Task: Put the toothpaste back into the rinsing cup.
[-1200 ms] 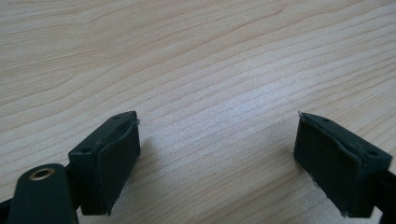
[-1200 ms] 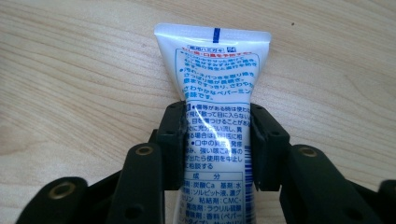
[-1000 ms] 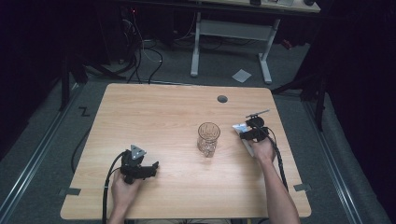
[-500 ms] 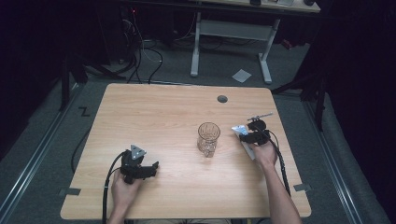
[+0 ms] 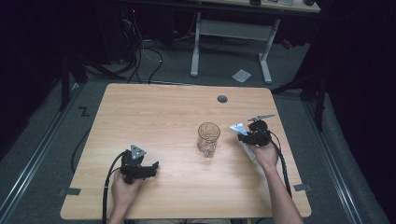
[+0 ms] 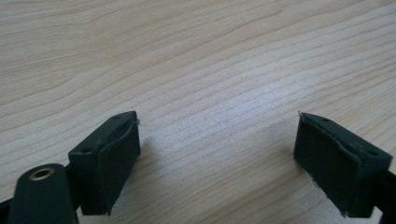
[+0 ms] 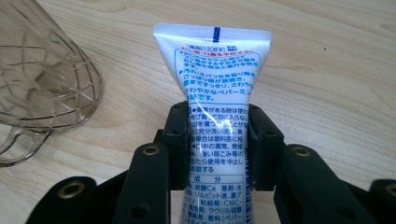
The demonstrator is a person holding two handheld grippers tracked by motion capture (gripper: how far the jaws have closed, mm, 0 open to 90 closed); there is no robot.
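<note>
A white toothpaste tube (image 7: 217,93) with blue print is pinched between the jaws of my right gripper (image 7: 218,140); its crimped end points away from me. In the high view that right gripper (image 5: 243,133) hovers right of a clear patterned glass cup (image 5: 208,138), and the tube (image 5: 238,128) sticks out toward the cup. The cup's rim (image 7: 46,84) shows at the left in the right gripper view. My left gripper (image 5: 152,169) rests near the table's front left, and in its own view the left gripper (image 6: 217,158) is open over bare wood.
The light wooden table (image 5: 154,116) has a round cable grommet (image 5: 222,99) near its far edge. A white desk frame (image 5: 233,32) and cables stand on the floor behind. A piece of paper (image 5: 242,75) lies on the floor.
My right gripper has moved with the tube a little toward the cup and risen slightly. The left gripper has stayed where it was.
</note>
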